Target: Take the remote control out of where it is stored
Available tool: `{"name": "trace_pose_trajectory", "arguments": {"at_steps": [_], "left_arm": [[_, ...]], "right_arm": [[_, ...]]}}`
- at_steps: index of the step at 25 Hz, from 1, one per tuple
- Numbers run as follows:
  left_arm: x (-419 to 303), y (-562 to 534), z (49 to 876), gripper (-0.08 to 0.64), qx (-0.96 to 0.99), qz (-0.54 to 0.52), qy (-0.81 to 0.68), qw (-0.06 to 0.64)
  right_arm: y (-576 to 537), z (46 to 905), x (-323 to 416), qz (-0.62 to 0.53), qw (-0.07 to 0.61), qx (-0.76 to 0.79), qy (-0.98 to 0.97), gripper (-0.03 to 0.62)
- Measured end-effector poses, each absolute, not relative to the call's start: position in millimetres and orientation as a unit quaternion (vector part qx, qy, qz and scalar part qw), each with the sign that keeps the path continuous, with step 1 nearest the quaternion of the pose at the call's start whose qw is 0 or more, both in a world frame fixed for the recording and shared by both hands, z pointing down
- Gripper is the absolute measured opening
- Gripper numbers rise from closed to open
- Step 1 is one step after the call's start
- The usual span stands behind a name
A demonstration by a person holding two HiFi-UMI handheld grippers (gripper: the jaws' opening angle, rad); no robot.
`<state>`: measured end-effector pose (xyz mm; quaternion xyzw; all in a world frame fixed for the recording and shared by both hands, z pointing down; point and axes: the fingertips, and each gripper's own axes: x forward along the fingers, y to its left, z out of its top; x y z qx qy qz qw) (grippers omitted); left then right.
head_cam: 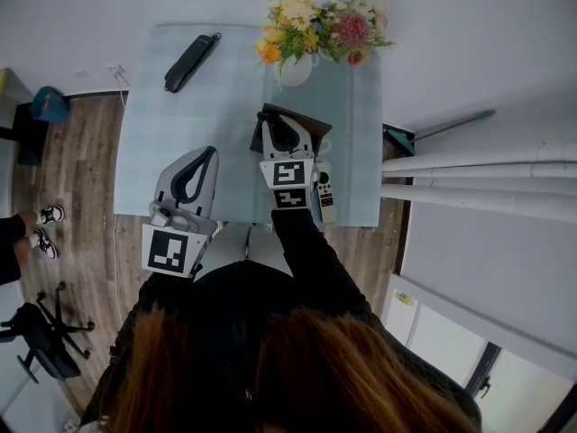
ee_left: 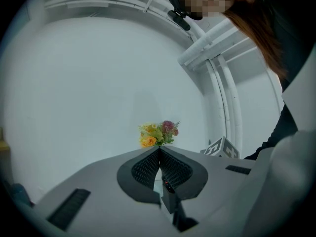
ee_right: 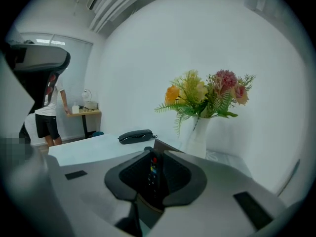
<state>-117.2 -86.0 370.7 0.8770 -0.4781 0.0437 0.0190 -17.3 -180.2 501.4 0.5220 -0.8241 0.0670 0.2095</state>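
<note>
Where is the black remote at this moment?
In the right gripper view, the black remote is gripped in the right gripper, left of the flower vase.

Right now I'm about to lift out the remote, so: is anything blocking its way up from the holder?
Nothing visible does. The right tool grips the remote at the holder, with nothing over it; the vase stands beyond, apart.

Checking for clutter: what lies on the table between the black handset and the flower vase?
Only bare tablecloth between handset and vase, in the head view.
</note>
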Motion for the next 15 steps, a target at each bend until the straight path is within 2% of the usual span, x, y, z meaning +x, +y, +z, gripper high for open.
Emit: {"name": "trace_pose_trajectory", "arguments": {"at_steps": [9,15], "left_arm": [[-110.9,-85.9,370.1,0.005,0.878,0.042,-0.477,0.019],[-108.5,-87.3,369.8,0.005,0.876,0.043,-0.481,0.019]], "right_arm": [[-181.2,502.5,-18.3,0.054,0.209,0.438,-0.872,0.086],[-171.5,505.9,-36.4,-0.001,0.260,0.360,-0.896,0.085]]}}
